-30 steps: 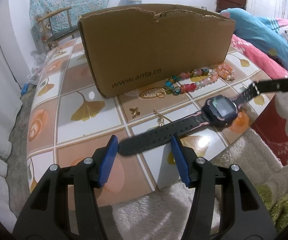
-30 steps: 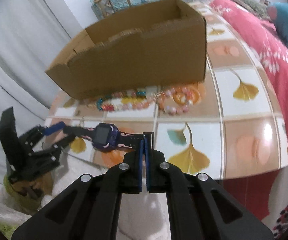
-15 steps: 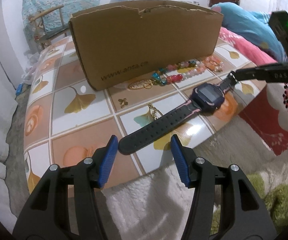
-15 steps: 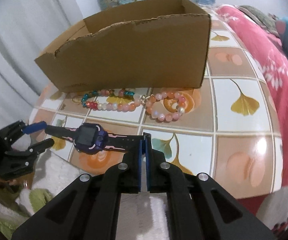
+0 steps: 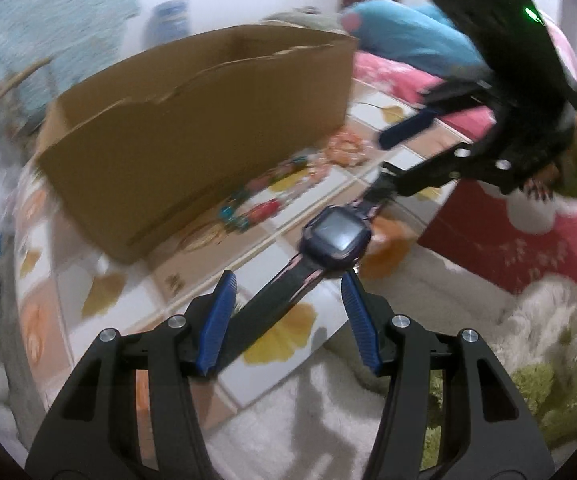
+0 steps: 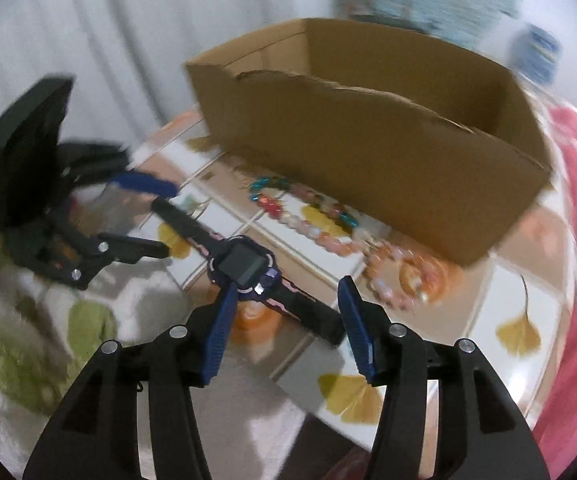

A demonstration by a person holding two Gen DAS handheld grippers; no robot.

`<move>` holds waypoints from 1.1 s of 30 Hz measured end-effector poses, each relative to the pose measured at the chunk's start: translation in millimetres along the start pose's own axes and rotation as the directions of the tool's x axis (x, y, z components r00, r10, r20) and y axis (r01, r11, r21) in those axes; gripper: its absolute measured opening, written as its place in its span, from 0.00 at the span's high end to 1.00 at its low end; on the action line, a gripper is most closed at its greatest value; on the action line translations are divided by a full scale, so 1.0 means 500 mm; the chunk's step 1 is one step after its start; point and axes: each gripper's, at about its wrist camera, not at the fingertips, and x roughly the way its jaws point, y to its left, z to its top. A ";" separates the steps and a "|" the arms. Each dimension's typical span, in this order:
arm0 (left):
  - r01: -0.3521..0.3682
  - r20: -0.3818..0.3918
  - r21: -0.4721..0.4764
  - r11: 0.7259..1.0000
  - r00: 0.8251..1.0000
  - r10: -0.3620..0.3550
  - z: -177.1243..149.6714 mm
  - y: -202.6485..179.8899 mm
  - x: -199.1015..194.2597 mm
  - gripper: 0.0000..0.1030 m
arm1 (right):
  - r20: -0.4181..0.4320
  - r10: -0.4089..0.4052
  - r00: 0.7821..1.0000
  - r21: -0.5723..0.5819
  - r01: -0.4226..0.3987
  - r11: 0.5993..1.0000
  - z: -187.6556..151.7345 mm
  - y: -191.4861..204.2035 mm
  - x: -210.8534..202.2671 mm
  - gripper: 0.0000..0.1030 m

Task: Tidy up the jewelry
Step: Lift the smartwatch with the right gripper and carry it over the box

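Tiled table (image 5: 68, 324): cardboard box (image 5: 192, 136), bead bracelets (image 6: 312, 224), watch (image 6: 244, 266).

My left claw (image 5: 288, 316) hangs with its blue pads apart, the watch (image 5: 336, 238) strap running between them and lying against the left pad. The watch face sits just ahead on the tiled table (image 5: 88, 280), before the cardboard box (image 5: 192, 132) and blurred bead bracelets (image 5: 256, 208). My right claw (image 5: 388, 160), jaws just opened, straddles the strap's far end.
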 end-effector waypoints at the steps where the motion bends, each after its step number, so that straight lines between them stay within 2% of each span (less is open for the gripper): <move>1: 0.014 -0.012 0.030 0.999 1.000 -0.014 0.007 -0.003 0.006 0.54 | -0.020 0.009 1.000 -0.039 -0.010 0.999 0.005 -0.002 0.009 0.50; 7: 0.092 -0.105 0.116 0.989 0.991 -0.080 0.030 0.000 0.045 0.66 | -0.114 0.063 0.991 -0.209 -0.086 0.974 0.021 0.011 0.049 0.50; 13: 0.136 -0.196 0.191 0.972 0.976 -0.098 0.037 -0.003 0.073 0.68 | -0.164 0.097 0.982 -0.309 -0.144 0.940 0.026 0.029 0.065 0.52; 18: 0.172 -0.233 0.224 0.959 0.965 -0.119 0.045 -0.005 0.081 0.68 | -0.217 0.103 0.971 -0.337 -0.173 0.925 0.026 0.033 0.085 0.63; 29: 0.231 -0.278 0.285 0.930 0.949 -0.151 0.074 -0.011 0.107 0.69 | -0.255 0.080 0.963 -0.384 -0.177 0.906 0.022 0.046 0.112 0.64; 33: 0.236 -0.273 0.295 0.926 0.950 -0.155 0.074 -0.012 0.105 0.68 | -0.264 0.077 0.961 -0.386 -0.179 0.905 0.021 0.055 0.113 0.73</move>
